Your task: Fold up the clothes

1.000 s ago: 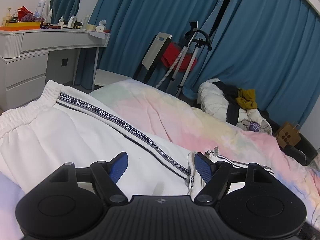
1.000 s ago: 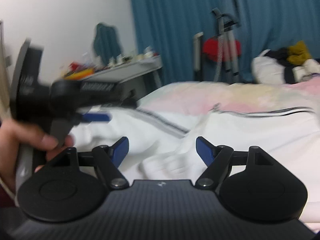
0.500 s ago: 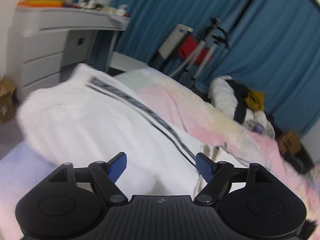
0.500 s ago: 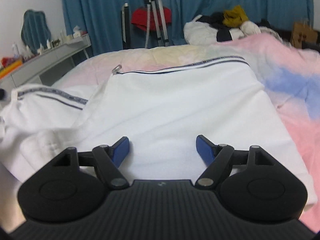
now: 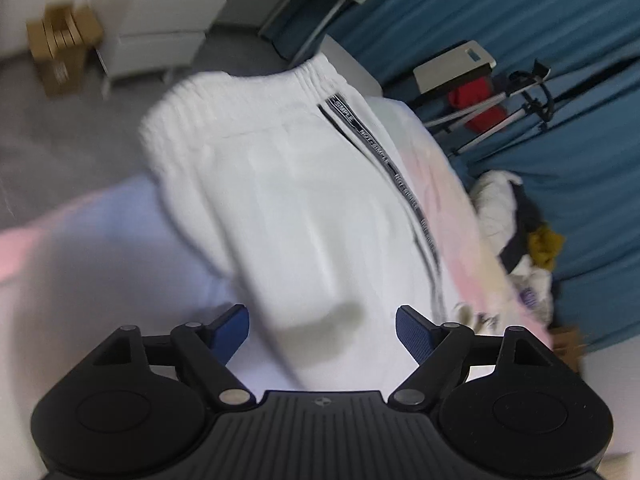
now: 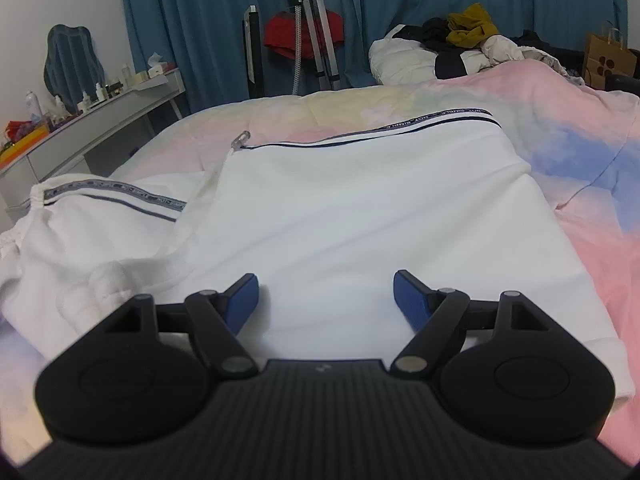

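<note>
White trousers (image 6: 360, 216) lie flat on the bed (image 6: 580, 168), directly ahead of and under both claws. Right claw (image 6: 325, 300) released, pads spread over the smooth leg panel. Left claw (image 5: 322, 326) released, above the waistband half (image 5: 256, 152); view blurred. Recommended: pinch one layer edge only, near the side stripe (image 6: 420, 124), lift low, and keep the fold line square.

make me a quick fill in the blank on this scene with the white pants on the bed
1. Both the left tongs and the right tongs are ____.
2. The white pants lie on a pastel ____.
3. The curtains behind the bed are ____.
4. The paper bag is ____ in colour.

Missing words: open; bedspread; blue; brown
</note>
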Motion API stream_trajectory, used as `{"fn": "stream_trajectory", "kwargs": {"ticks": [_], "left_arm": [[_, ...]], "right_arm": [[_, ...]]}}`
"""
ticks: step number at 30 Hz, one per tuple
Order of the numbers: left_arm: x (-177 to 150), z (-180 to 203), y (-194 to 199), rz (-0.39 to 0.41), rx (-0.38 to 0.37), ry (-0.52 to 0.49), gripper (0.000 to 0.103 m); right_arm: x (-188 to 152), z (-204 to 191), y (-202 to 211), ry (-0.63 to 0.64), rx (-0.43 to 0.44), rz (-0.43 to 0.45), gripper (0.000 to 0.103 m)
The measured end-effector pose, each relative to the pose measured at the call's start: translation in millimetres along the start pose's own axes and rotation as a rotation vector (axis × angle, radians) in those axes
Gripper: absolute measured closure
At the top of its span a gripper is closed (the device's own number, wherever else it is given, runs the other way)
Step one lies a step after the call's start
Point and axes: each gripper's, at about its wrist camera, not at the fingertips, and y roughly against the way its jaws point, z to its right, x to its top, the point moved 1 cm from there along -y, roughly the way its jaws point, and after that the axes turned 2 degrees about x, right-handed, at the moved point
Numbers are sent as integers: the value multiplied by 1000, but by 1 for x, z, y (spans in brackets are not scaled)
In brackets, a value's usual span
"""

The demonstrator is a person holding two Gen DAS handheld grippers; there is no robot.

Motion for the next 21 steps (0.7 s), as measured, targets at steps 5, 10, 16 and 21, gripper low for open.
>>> {"fn": "stream_trajectory", "kwargs": {"ticks": [5, 10, 16, 21], "left_arm": [[15, -23, -22, 39, 49, 175, 25], [6, -49, -7, 82, 25, 328, 32], [26, -44, -19, 130, 60, 286, 32], [40, -40, -23, 213, 110, 227, 79]], "right_arm": [[2, -1, -1, -17, 1, -5, 26], [2, -1, 0, -26, 10, -8, 26], [3, -4, -2, -15, 5, -10, 26], [2, -5, -2, 9, 2, -13, 26]]}}
